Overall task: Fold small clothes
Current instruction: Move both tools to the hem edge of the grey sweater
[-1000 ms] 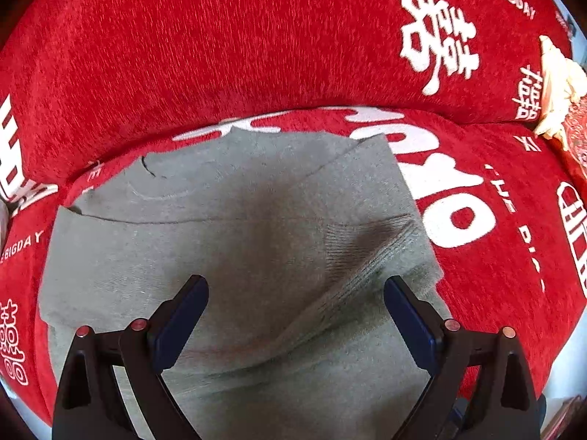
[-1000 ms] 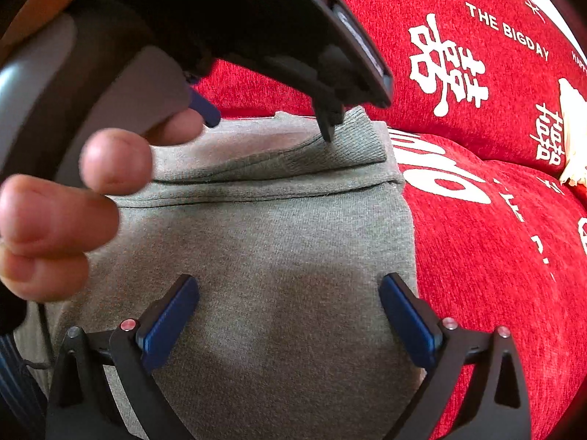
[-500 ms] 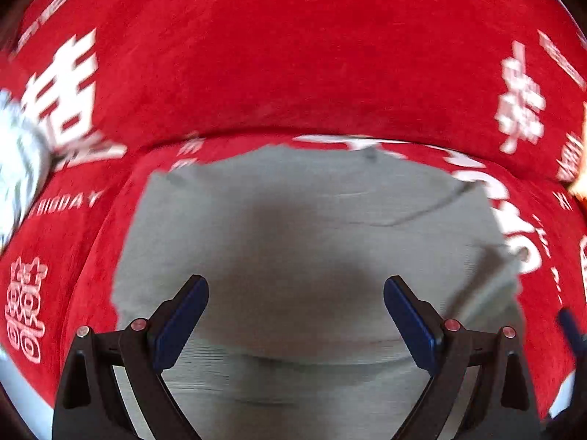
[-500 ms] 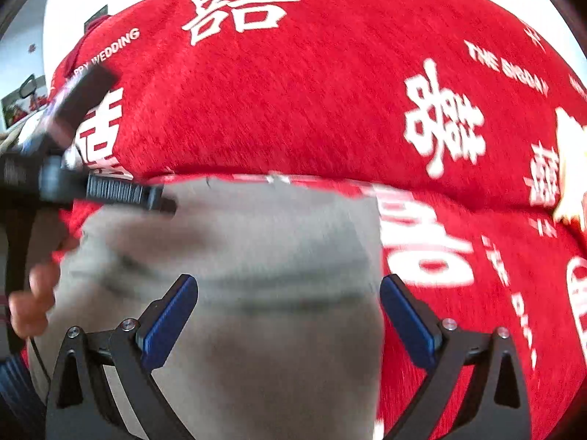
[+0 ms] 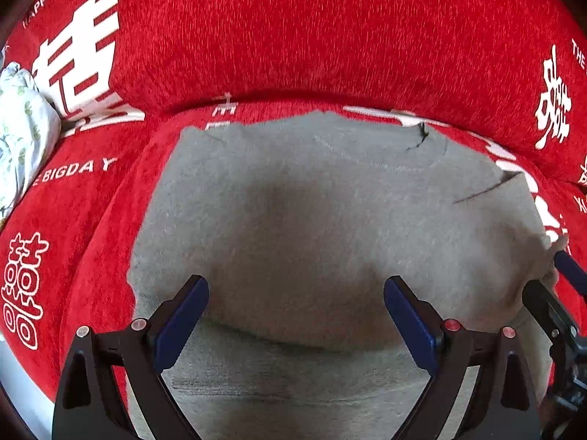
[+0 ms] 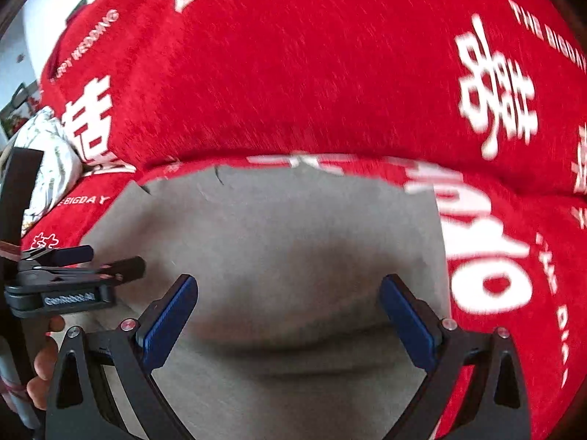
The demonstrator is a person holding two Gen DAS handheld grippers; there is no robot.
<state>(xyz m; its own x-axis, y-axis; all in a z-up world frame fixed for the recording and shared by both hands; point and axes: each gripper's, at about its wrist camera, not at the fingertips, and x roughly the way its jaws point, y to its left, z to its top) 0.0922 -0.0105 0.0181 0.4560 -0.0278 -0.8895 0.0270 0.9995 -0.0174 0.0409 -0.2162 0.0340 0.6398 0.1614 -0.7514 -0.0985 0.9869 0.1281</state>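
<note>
Nearest the lenses, both claws hang over the front of the grey knit, fingers spread wide, nothing in them. L claw [image 5: 296, 315] sits over the near-left part of the sweater [image 5: 323, 227]; R claw [image 6: 288, 315] over the near-right part, its tip also showing at the right edge of the left view, close to the sweater's right edge. A hand [image 6: 44, 363] grips the L tool at the left of the right view.

Sweater lies partly folded on the red sofa seat [image 5: 84, 227]: sleeves look tucked in, body roughly rectangular, a soft ridge running across just past the fingers, ribbed hem nearest.

Risks, as I judge them:
- Knit is thick and layered. A shallow pinch at the hem may catch only the top ply, so the lower layer and tucked sleeves stay behind or slide out when lifted.
- Plush cover grips fabric; dragging instead of lifting could bunch the underside or skew the fold.
- Uneven lift L vs R would give a crooked edge, esp. w/ the right side already a bit rumpled.
- Seat slopes up to the backrest [image 5: 312, 36]; folding far forward may push the collar against it and crumple.

Far left, a white floral cloth [image 5: 22, 135] sits well apart, no hazard.
</note>
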